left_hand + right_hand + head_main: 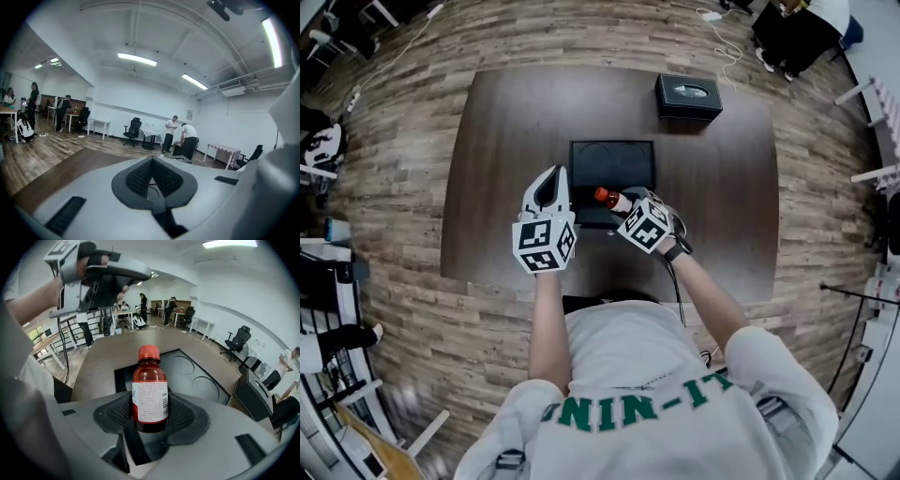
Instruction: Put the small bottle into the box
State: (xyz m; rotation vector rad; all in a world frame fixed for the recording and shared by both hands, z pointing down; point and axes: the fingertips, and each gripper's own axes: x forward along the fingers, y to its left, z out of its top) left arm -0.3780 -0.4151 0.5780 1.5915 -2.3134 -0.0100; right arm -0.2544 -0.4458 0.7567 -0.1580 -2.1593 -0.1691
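Observation:
My right gripper is shut on the small bottle, a brown one with a red cap and a white label. In the right gripper view the bottle stands upright between the two dark pads, gripped at its lower body. It hangs over the near edge of the open black box, whose floor shows two round recesses. My left gripper is raised to the left of the box, with its jaws shut on nothing.
The box lies in the middle of a dark brown table. A black tissue box stands at the table's far right. Wooden floor surrounds the table. People, desks and office chairs are far off in the room.

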